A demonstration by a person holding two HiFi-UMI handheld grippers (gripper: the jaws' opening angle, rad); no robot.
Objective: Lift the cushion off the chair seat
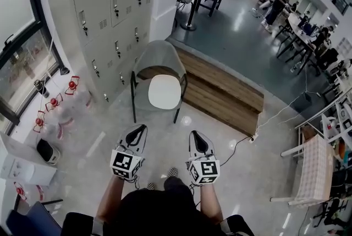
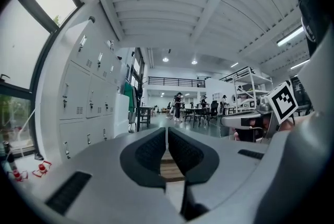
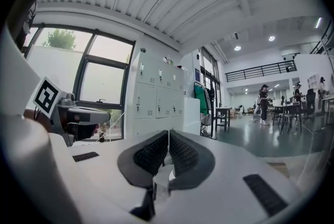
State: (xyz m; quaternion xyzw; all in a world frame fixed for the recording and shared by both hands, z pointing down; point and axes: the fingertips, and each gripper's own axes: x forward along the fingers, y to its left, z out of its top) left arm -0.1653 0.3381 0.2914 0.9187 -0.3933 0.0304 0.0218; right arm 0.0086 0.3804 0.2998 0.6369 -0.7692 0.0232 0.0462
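Observation:
A white cushion point(image 1: 164, 91) lies flat on the seat of a grey shell chair point(image 1: 159, 56) with black legs, which stands in front of me in the head view. My left gripper point(image 1: 139, 129) and right gripper point(image 1: 196, 135) are held side by side, low and short of the chair, both pointing toward it. Neither touches the chair or the cushion. In the left gripper view the left gripper point(image 2: 167, 132) has its dark pads together with nothing between them. The right gripper point(image 3: 168, 135) in its own view is likewise shut and empty.
Grey lockers point(image 1: 110, 9) stand left of and behind the chair. A wooden step point(image 1: 225, 89) runs to the chair's right, with a cable and power strip point(image 1: 253, 138) on the floor. Red-capped items point(image 1: 54, 103) line the window side. People sit at far tables point(image 1: 278, 4).

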